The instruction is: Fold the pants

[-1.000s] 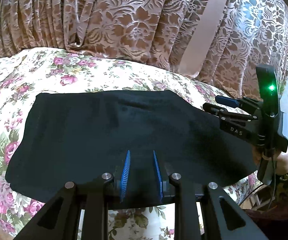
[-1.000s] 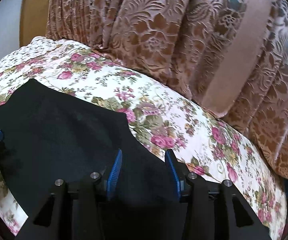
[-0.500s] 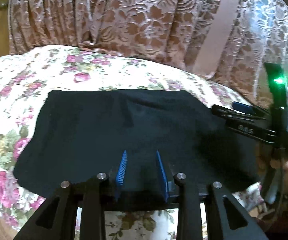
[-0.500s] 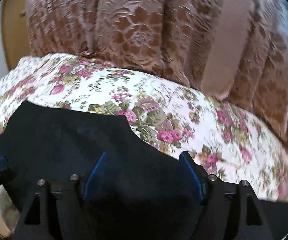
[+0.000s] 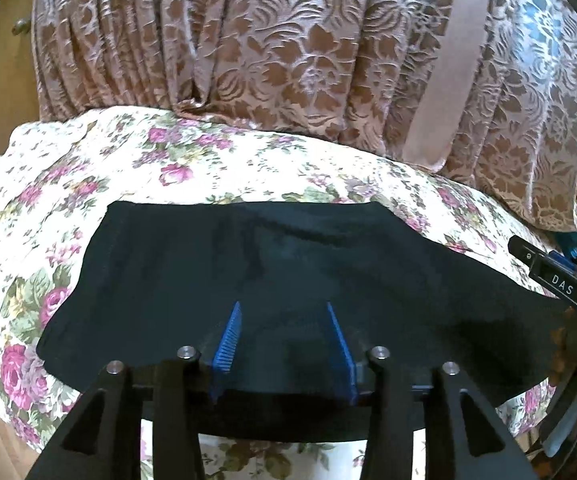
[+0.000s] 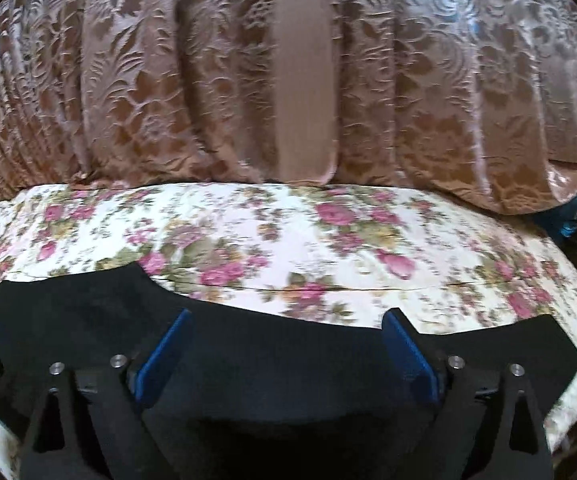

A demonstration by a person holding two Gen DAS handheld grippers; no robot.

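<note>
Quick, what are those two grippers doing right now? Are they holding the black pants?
Left gripper: open, jaws just been opening, above the black pants, gripping nothing.
Right gripper: wide open, jaws just been opening, holding nothing.

Your left gripper (image 5: 284, 316): jaws partly apart, just been opening, pinching nothing. Your right gripper (image 6: 288, 324): jaws wide apart, just been opening, pinching nothing.

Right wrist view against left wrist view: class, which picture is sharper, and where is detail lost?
Left wrist view: sharper, roses on the floral bedcover crisp, black pants nearly featureless. Right wrist view: motion-smeared flowers and curtain; fisheye bends both edges.
</note>
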